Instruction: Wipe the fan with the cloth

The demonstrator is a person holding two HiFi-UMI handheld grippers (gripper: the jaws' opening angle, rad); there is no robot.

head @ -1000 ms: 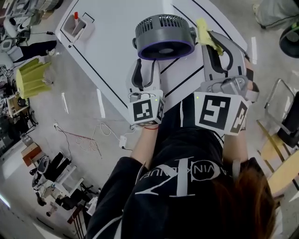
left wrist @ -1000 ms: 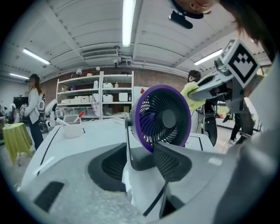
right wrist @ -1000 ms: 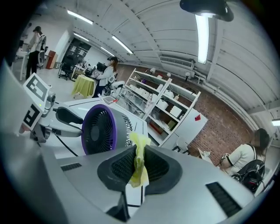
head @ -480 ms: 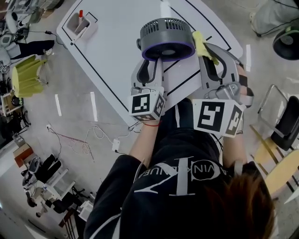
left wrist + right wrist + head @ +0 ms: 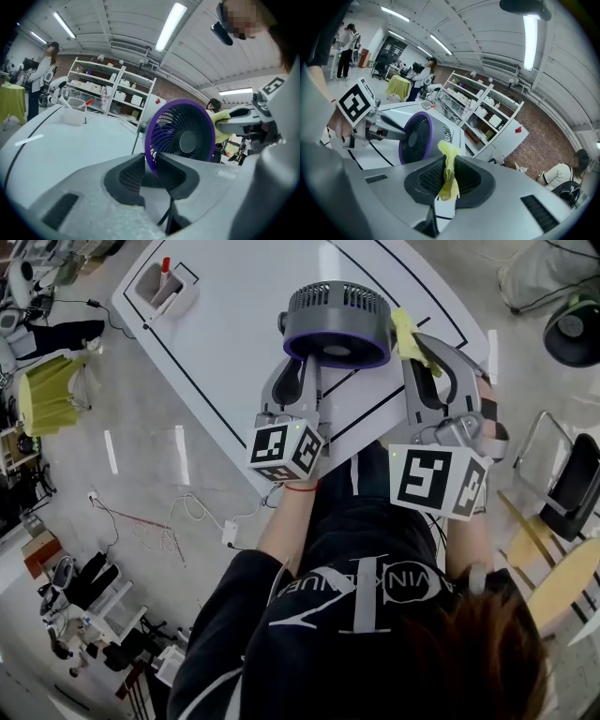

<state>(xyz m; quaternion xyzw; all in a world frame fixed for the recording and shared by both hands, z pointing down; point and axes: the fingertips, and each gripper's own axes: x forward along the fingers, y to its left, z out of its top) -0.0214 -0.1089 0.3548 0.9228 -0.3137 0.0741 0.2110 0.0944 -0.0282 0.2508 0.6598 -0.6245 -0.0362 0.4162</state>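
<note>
A grey fan (image 5: 337,310) with a purple front ring lies tilted on the white table (image 5: 234,343). My left gripper (image 5: 310,360) reaches its near edge. Its jaws have just been closing, and in the left gripper view the pads pinch the purple ring of the fan (image 5: 180,136) at its lower left, with the left gripper (image 5: 151,161) shut on it. My right gripper (image 5: 418,332) sits at the fan's right side, shut on a yellow cloth (image 5: 409,326). In the right gripper view the cloth (image 5: 449,176) hangs between the pads beside the fan (image 5: 416,136).
A small white tray (image 5: 161,287) holding a red-capped item stands at the table's far left corner. Black lines cross the tabletop. The table's near edge runs just behind both grippers. Cables (image 5: 178,517) lie on the floor at left, and a chair (image 5: 562,484) stands at right.
The left gripper's jaws have closed onto the fan's purple ring, and its marker cube has rolled over. The right gripper and the cloth stay beside the fan.
</note>
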